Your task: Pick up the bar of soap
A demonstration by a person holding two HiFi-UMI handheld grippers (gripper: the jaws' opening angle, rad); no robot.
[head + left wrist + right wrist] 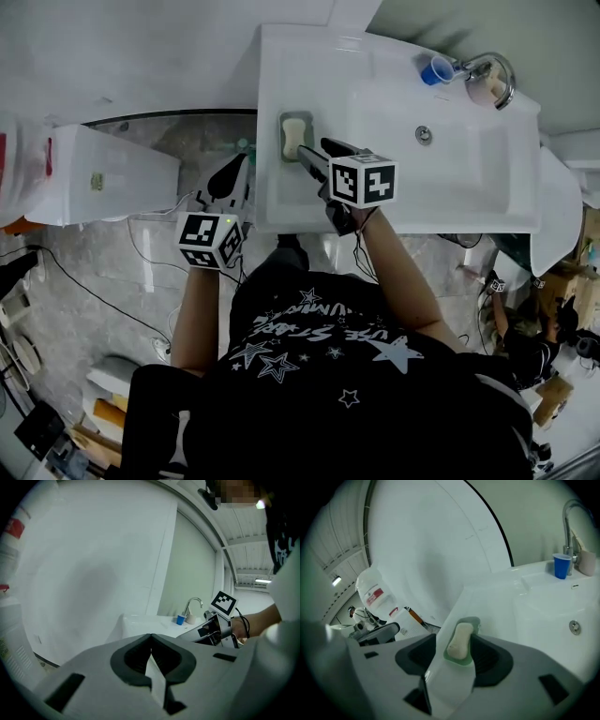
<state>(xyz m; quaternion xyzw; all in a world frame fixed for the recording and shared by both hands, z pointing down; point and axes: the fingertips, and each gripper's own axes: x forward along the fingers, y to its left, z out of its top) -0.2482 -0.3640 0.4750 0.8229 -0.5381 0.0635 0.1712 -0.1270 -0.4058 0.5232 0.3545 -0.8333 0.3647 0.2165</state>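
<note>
The white counter w/ its moulded sink fills the upper part of the head view. A faucet and a small blue cup stand at the far corner, well apart from the work.

The R hand-held gripper reaches over the counter's front-left corner. Its jaws stand apart, one to each side of the green soap dish. In the right gripper view the bar of soap lies in that dish, lengthwise btwn the pads, and neither pad looks to be pressing on it. The L hand-held gripper hangs off the counter's left edge w/ jaws together and nothing btwn them, so it has no part in this.

Step in hand, by the look of it: the approach is about done and the grasp isn't made.

Next move prob. needs:
- pads lowered to the soap's sides, above the dish rim, so the jaws take the bar and not the dish
- a gentle, centred close, since soap may be slick and could squirt out
- a straight lift, watching that the dish doesn't come up too
</note>
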